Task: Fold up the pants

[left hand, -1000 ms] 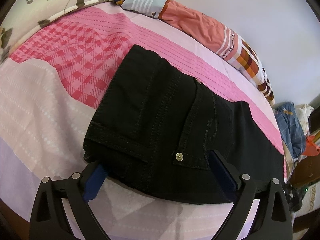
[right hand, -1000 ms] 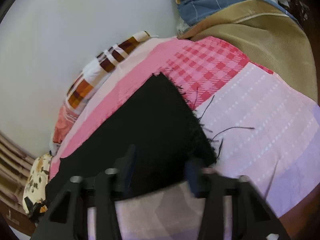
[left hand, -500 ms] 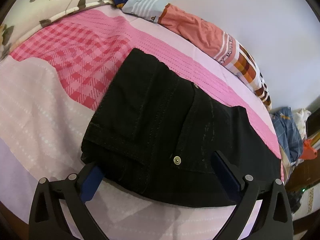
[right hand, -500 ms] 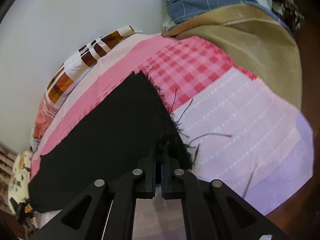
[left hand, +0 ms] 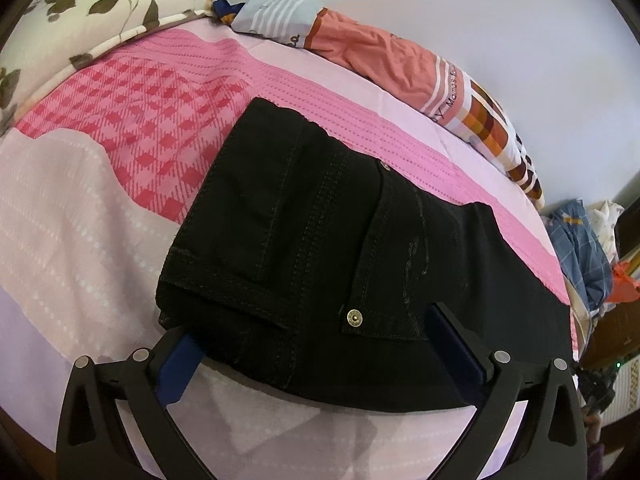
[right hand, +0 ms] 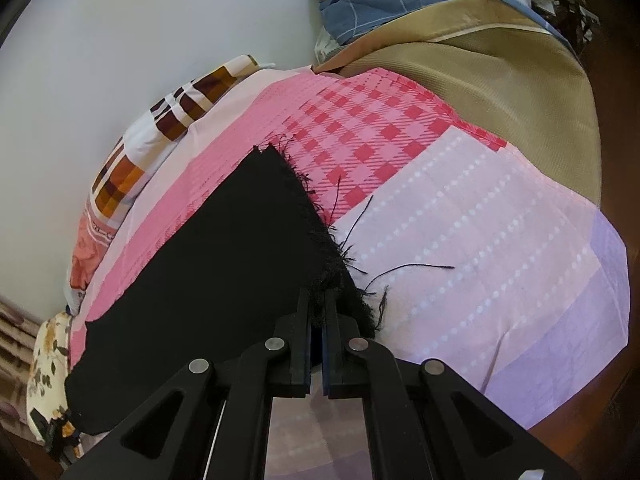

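Here, right tool (right hand: pixel 316 312) pinching frayed pants (right hand: pixel 224 280) hem, left tool (left hand: pixel 312 344) wide.

The pants (left hand: pixel 320 240) lay flat on the bed (left hand: pixel 80 240), with a pillow (left hand: pixel 400 60) behind them against the wall (left hand: pixel 480 8). The left tongs (left hand: pixel 316 344) straddled the waist end. The right tongs (right hand: pixel 316 308) pinched the hem end.

Pink patchwork bedsheet (left hand: pixel 168 128), floral pillow (left hand: pixel 100 4), orange checked bedding (left hand: pixel 400 64) (bunched by the wall), tan blanket (right hand: pixel 500 80)
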The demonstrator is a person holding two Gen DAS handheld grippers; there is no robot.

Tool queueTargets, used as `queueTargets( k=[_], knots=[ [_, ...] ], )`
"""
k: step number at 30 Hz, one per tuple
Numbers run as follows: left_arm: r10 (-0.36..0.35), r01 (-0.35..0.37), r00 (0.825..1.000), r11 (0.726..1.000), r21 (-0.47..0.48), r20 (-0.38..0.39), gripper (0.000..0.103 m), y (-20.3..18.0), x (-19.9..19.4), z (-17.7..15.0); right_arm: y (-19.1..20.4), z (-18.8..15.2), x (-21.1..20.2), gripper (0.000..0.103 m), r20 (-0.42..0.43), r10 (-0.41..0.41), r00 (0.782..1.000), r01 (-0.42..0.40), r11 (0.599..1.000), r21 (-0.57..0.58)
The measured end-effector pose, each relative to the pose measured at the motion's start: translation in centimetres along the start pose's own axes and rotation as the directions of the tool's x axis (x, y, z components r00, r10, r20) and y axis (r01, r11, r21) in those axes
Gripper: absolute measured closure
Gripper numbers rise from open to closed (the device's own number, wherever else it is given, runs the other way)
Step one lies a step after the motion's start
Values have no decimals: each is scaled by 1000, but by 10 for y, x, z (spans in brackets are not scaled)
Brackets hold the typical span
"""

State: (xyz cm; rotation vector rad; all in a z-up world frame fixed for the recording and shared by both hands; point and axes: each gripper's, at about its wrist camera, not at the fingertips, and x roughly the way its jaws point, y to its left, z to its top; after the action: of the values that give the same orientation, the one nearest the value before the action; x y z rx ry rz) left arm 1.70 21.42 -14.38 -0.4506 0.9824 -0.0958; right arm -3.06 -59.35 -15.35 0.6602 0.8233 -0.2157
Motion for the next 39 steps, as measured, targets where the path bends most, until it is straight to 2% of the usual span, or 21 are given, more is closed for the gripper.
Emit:
queueTargets(
  k=[3,4,7,8,9,10,12,16,19,20,21,22,25,27,30,32,36,39],
  knots=[
    [-5,5,1000,1000,-3,3,1,0,0,0,-7,2,-7,100,30,0,1000,0,1000,31],
    [-9,9,1000,1000,-5,6,1,1,-1,0,-12,3,-13,95,55,-4,999,1,999,52],
    [-21,21,1000,1000,-15,18,1,2,-2,-1,-34,11,-31,90,111,44,993,-58,991,123],
    [-27,27,999,999,-20,22,1,3,-2,-1,-40,12,-35,88,115,99,988,-115,984,137],
    [-34,34,999,999,-26,28,1,4,-3,-1,-41,13,-36,75,114,117,987,-132,982,138],
    [-44,45,999,998,-35,32,1,6,-4,-1,-39,13,-36,57,111,117,987,-131,983,129],
    [-60,63,997,996,-61,43,1,9,-7,0,-33,11,-33,51,103,133,986,-144,985,99],
    [-74,83,994,990,-111,79,1,13,-16,-2,-14,2,-12,51,39,92,995,-94,995,41],
    [-59,66,995,994,-92,82,1,10,-19,-3,-1,-8,-7,53,33,72,997,-72,997,-7],
    [-50,57,995,995,-76,82,1,8,-20,-3,6,-10,-5,58,23,45,999,-44,998,-37],
    [-46,52,996,996,-67,80,1,7,-20,-4,9,-11,-4,78,12,43,999,-42,998,-44],
    [-45,50,996,997,-61,79,1,6,-20,-4,12,-12,0,89,-16,58,998,-58,997,-45],
    [-51,57,996,996,-72,76,1,8,-19,-3,21,-18,4,90,-21,23,1000,-24,996,-87],
    [-66,72,995,993,-93,74,1,10,-21,-3,18,-18,1,90,-8,38,999,-38,997,-64],
    [-69,77,994,992,-98,81,1,9,-26,-3,11,-16,3,81,-9,47,999,-47,999,-19],
    [-65,74,993,993,-91,99,1,5,-33,-4,4,-13,3,72,5,93,996,-93,994,49],
    [-31,38,988,999,-38,154,1,-12,-49,-4,5,-8,9,69,11,112,994,-112,990,89],
    [-11,12,984,1000,-4,179,1,-25,-56,-2,7,-5,14,93,-19,79,997,-77,993,92]
  ],
)
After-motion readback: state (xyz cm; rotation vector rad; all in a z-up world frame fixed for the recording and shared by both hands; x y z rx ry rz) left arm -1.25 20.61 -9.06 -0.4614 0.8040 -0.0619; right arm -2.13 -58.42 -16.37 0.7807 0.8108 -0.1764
